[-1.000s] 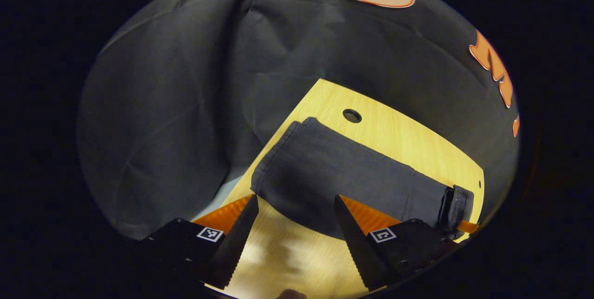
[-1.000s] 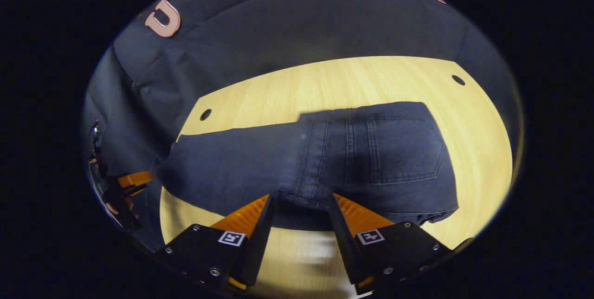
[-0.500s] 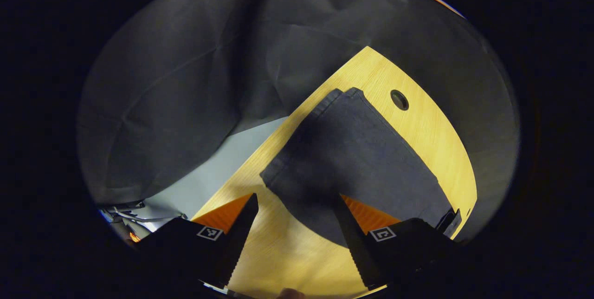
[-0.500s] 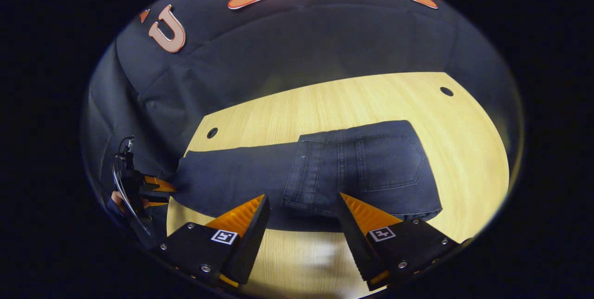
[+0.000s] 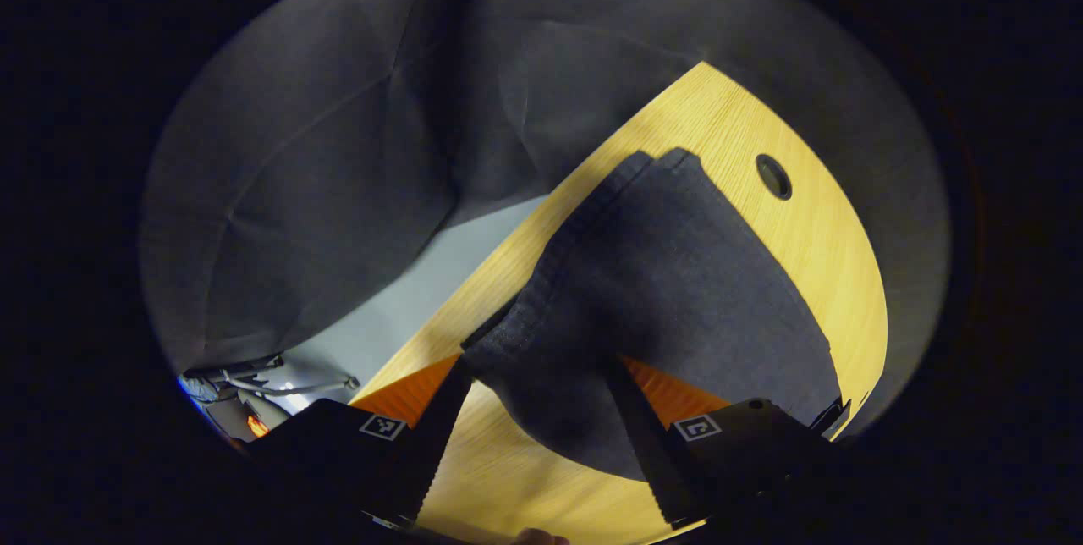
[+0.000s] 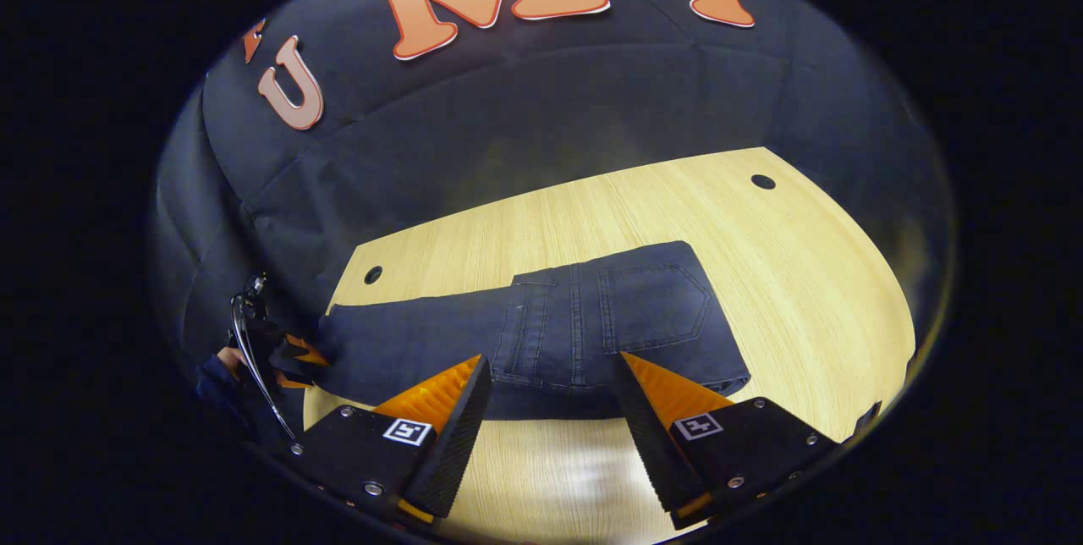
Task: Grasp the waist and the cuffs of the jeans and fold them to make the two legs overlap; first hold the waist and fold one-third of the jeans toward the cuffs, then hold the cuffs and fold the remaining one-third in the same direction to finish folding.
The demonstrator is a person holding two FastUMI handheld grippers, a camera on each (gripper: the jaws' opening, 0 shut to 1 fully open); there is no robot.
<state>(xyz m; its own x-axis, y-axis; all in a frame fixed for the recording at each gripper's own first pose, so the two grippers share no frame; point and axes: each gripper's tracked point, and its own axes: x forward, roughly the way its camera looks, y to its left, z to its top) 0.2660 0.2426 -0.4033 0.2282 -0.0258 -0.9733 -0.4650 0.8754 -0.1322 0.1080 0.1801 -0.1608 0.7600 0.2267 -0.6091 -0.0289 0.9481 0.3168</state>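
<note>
Right gripper view, claw spread above jeans

Both the left gripper and right gripper hang with jaws spread wide.

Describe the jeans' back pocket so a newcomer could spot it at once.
Start at the wooden table and find the dark jeans lying across it. The back pocket faces up on the folded-over waist section, a stitched patch tapering to a point, unlike the plain legs.
</note>
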